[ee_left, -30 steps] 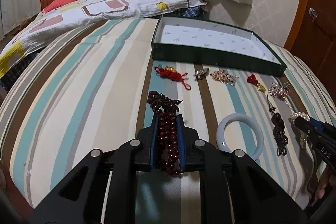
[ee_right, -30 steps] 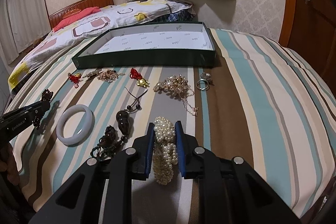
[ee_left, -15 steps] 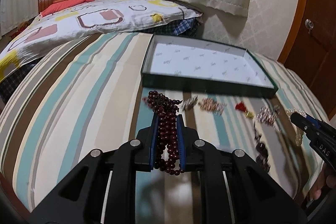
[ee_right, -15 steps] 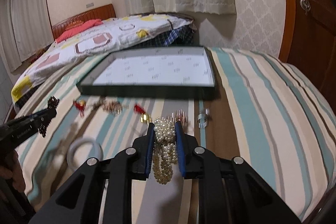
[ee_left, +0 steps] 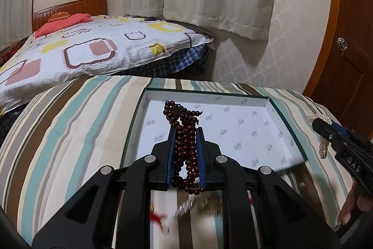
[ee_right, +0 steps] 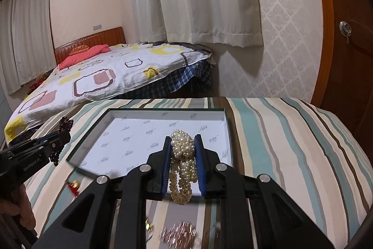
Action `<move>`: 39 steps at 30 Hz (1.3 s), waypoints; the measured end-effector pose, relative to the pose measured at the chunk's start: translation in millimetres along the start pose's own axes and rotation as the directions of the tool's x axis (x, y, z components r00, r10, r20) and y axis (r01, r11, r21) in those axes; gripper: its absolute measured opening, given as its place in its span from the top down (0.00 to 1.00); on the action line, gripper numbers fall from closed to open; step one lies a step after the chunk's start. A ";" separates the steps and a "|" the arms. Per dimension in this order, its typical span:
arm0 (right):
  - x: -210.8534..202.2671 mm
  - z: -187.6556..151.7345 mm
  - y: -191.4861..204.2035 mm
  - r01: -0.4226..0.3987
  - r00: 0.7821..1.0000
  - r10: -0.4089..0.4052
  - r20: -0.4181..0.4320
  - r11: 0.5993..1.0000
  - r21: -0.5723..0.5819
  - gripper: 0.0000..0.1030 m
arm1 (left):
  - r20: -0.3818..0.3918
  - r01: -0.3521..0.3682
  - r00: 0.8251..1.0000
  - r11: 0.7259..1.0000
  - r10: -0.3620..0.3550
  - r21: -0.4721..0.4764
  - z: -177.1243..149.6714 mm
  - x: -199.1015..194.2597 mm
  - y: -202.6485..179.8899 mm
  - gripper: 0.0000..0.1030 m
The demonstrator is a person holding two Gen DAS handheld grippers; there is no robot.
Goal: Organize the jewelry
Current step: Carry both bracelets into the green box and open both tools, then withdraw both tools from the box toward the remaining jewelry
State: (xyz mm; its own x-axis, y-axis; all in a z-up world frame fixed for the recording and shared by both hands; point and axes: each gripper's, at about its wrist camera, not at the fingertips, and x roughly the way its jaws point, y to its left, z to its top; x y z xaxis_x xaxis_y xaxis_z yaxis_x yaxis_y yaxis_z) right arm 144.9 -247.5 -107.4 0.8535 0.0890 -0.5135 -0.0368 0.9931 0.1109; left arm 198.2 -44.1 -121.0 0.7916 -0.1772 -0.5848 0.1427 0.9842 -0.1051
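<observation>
Left gripper (ee_left: 185, 144) is clamped on the dark red bead strand (ee_left: 185, 148), carried above the near left of the green tray (ee_left: 261, 101); right gripper (ee_right: 181, 154) pinches the pearl strand (ee_right: 183, 165) over the tray's near right. Judgement: each strand should be lowered onto the white lining well apart before the jaws part, lest the dangling loops snag on the rim. Loose trinkets (ee_right: 179, 233) lie blurred on the striped cover (ee_left: 70, 132) beneath.

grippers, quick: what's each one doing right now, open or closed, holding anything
Left gripper: closed on the dark red bead strand.
Right gripper: closed on the pearl strand.
</observation>
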 end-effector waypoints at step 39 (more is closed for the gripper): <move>46.5 -26.4 -16.9 0.055 0.983 -0.051 -0.176 0.998 0.020 0.64 | -0.134 -0.069 0.989 0.997 0.065 -0.024 -21.6 48.7 18.1 0.35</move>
State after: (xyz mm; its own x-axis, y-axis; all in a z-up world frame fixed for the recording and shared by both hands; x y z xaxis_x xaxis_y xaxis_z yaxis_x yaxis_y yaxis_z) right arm 171.5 -258.1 -155.6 0.7494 0.0505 -0.6602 0.0205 0.9948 0.0994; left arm 226.5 -34.9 -168.8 0.7124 -0.1108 -0.6930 0.0734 0.9938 -0.0834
